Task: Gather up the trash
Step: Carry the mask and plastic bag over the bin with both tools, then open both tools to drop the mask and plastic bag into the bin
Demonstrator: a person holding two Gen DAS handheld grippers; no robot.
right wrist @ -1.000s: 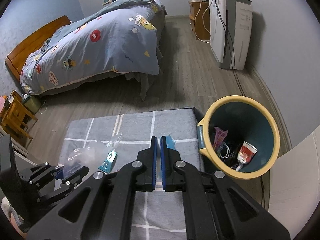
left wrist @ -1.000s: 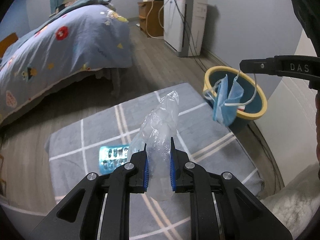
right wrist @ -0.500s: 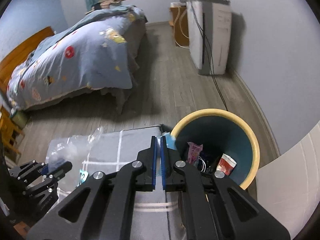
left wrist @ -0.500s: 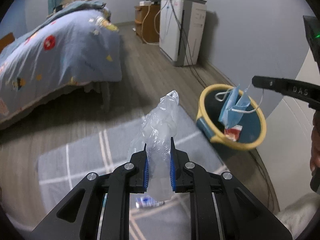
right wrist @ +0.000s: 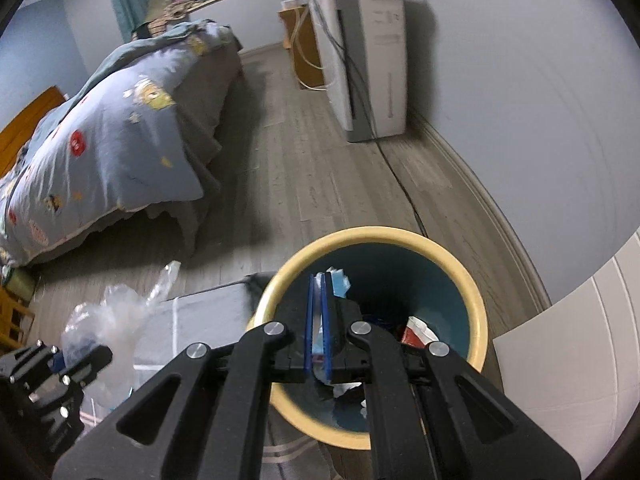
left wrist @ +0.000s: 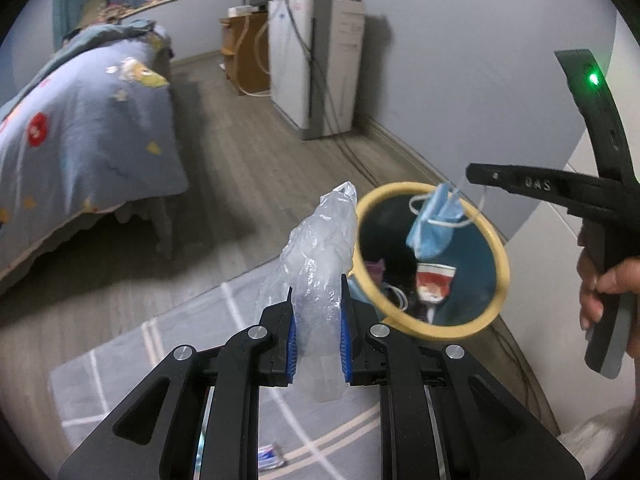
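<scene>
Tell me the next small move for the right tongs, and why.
Probably open the right tongs and let the blue face mask drop. It hangs pinched in their tips over the mouth of the yellow-rimmed bin, above the trash already inside. The left tongs, holding the clear plastic bag, sit short of the rim.

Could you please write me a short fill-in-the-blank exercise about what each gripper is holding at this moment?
1. The left gripper is clamped on a clear plastic ____.
2. The right gripper pinches a blue face ____.
3. The mask hangs above the opening of the yellow-rimmed ____.
4. Inside the bin lies a red and white paper ____.

Missing words: bag; mask; bin; cup
</scene>
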